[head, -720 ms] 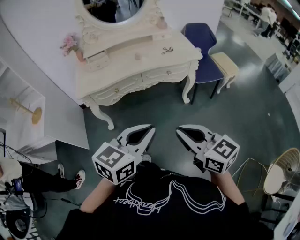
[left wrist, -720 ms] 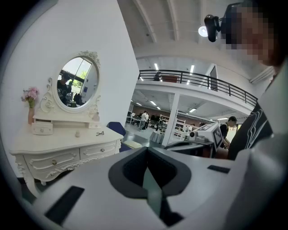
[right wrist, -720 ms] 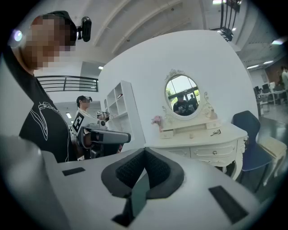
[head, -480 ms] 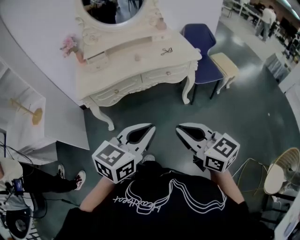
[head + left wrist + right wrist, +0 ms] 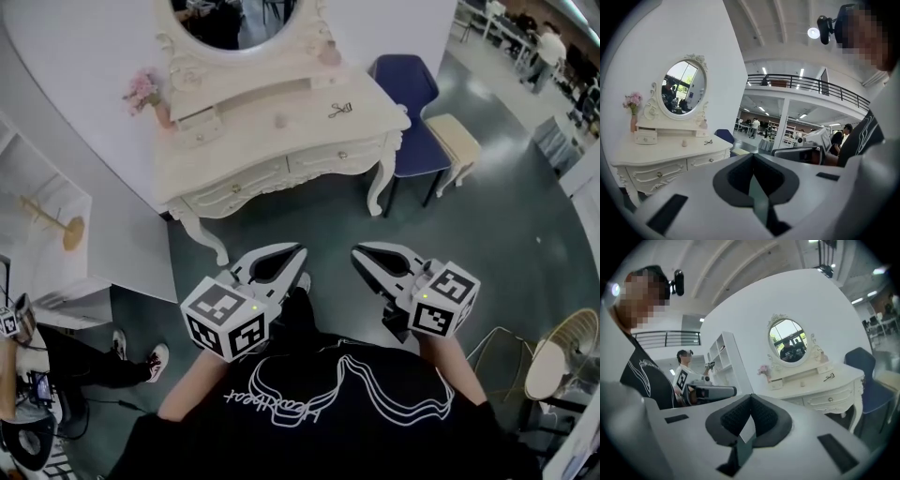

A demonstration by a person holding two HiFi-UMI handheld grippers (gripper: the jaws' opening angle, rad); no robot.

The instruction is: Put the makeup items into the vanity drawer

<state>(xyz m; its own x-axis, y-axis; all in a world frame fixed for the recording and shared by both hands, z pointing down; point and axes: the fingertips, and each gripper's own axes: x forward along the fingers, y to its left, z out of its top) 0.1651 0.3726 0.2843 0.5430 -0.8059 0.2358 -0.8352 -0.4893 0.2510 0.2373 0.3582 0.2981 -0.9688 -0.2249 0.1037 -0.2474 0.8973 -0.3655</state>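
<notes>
Far left: white shelf unit (image 5: 42, 202) against the wall, apart from the work. The vanity stands well ahead of the person, across open floor (image 5: 309, 220). Nothing is within reach yet.

Counter (image 5: 244, 145), left to right:
- Pink flowers (image 5: 141, 87) at the back left corner, tucked out of the working space.
- A little box drawer (image 5: 199, 124) just beside them along the back edge.
- A small pinkish jar (image 5: 279, 120) near the middle, upright and alone.
- An eyelash curler (image 5: 338, 111) lying flat toward the right edge.

The two loose items sit well apart on bare top, so each can be approached singly. An oval mirror (image 5: 234, 14) rises above the back edge. Front drawers (image 5: 239, 190) under the front edge both look shut, knobs showing. My judgement is that one must be pulled out before anything goes in.

Right of the vanity are a blue chair (image 5: 410, 108) and then a pale stool (image 5: 455, 136). Neither blocks the drawer fronts.

Left tongs (image 5: 296, 257): held low in front of the body, pointed at the vanity. They are pressed together with nothing between them. The left gripper view shows the pads meeting in one seam (image 5: 752, 157).

Right tongs (image 5: 361, 256): same height and same aim. They are also pressed together and empty, as the right gripper view (image 5: 750, 397) confirms.

Carried closed and level like this, they suit a walk-up rather than a grab. The task reads as not begun, with both items on the counter and none in a drawer.
</notes>
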